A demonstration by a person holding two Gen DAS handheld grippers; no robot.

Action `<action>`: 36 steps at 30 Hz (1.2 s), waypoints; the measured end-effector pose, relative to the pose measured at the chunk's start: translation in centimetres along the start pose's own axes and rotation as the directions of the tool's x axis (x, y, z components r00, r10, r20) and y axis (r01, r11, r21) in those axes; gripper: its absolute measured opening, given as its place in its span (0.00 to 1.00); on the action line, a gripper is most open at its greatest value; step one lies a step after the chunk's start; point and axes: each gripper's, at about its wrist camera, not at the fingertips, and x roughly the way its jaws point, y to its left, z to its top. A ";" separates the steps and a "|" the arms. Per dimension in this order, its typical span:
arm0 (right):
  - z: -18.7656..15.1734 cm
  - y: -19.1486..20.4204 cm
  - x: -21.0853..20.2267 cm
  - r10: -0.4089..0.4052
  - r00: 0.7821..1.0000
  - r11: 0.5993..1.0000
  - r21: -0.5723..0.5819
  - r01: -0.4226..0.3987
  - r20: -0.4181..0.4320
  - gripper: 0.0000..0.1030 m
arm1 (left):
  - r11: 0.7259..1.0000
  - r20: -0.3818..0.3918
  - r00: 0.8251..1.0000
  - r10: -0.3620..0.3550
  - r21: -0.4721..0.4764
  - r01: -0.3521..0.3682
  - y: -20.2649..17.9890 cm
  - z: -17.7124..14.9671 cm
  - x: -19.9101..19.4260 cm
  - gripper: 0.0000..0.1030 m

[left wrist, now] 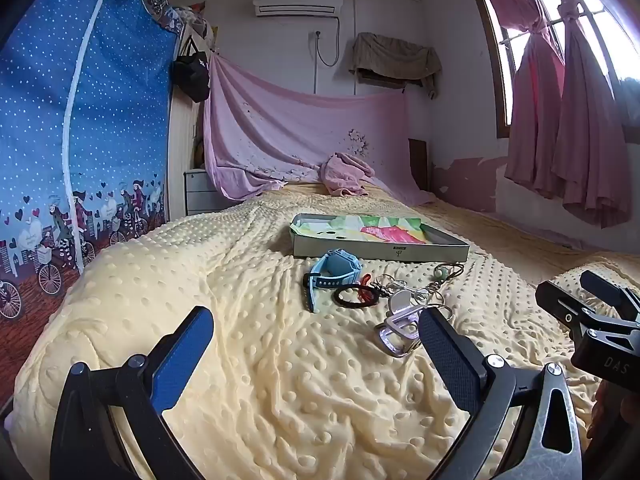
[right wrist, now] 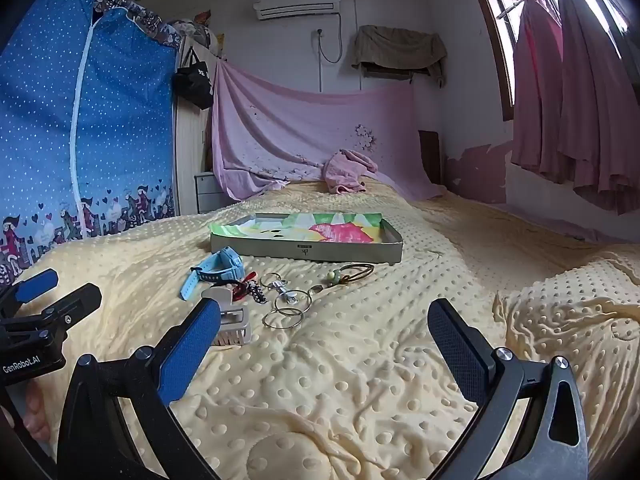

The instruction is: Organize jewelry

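Note:
A shallow grey box lid (left wrist: 380, 249) with a colourful lining lies on the yellow dotted blanket; it also shows in the right wrist view (right wrist: 308, 251). In front of it lie a blue watch (left wrist: 333, 269) (right wrist: 218, 270), a dark round bangle (left wrist: 354, 295), thin metal rings (right wrist: 289, 308), a green bead cord (right wrist: 348, 273) and a pale hair claw clip (left wrist: 396, 328) (right wrist: 232, 322). My left gripper (left wrist: 316, 336) is open and empty, short of the pile. My right gripper (right wrist: 326, 330) is open and empty, near the rings.
The bed (left wrist: 260, 380) fills the foreground. A blue dotted wardrobe cover (left wrist: 80, 140) stands at left, a pink sheet (left wrist: 300, 136) hangs at the head, pink curtains (left wrist: 580, 120) hang at right. A pink cloth (left wrist: 346, 174) lies behind the box.

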 end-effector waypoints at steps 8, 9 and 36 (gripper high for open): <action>0.0 0.0 0.0 0.001 1.000 1.000 0.003 -0.001 0.005 0.99 | 1.000 -0.004 1.000 -0.002 0.000 0.002 0.0 0.0 0.0 1.00; 0.0 0.0 0.0 0.001 1.000 1.000 0.003 -0.001 0.004 0.99 | 1.000 -0.004 1.000 -0.003 0.000 0.003 0.0 0.0 0.0 1.00; -0.1 -0.1 0.0 0.000 1.000 1.000 0.003 0.000 0.004 0.99 | 1.000 -0.003 1.000 -0.004 0.005 0.004 -0.9 0.1 0.0 1.00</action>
